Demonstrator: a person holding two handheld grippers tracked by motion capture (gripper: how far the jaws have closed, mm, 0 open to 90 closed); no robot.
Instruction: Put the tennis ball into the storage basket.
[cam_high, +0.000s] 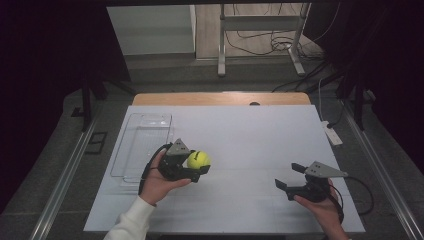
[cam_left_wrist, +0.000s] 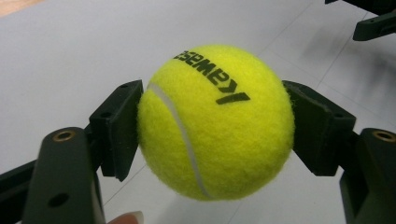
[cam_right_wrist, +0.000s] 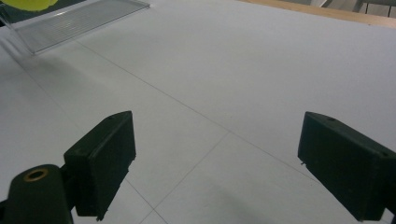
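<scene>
A yellow tennis ball (cam_high: 198, 159) with black lettering is clamped in my left gripper (cam_high: 199, 166), held above the white table cover left of the middle. In the left gripper view the ball (cam_left_wrist: 215, 122) sits squarely between both black pads (cam_left_wrist: 120, 127), which press on its sides. My right gripper (cam_high: 290, 176) hovers low over the cover at the right front, its jaws wide apart. In the right gripper view nothing lies between its fingertips (cam_right_wrist: 105, 158); a sliver of the yellow ball (cam_right_wrist: 29, 4) shows at the top left.
A clear plastic tray (cam_high: 141, 145) lies on the cover's left side, just beyond my left hand, and appears as a clear tray (cam_right_wrist: 77, 21) in the right gripper view. A wooden table edge (cam_high: 220, 98) runs along the back. A white power strip (cam_high: 332, 133) lies off the right edge.
</scene>
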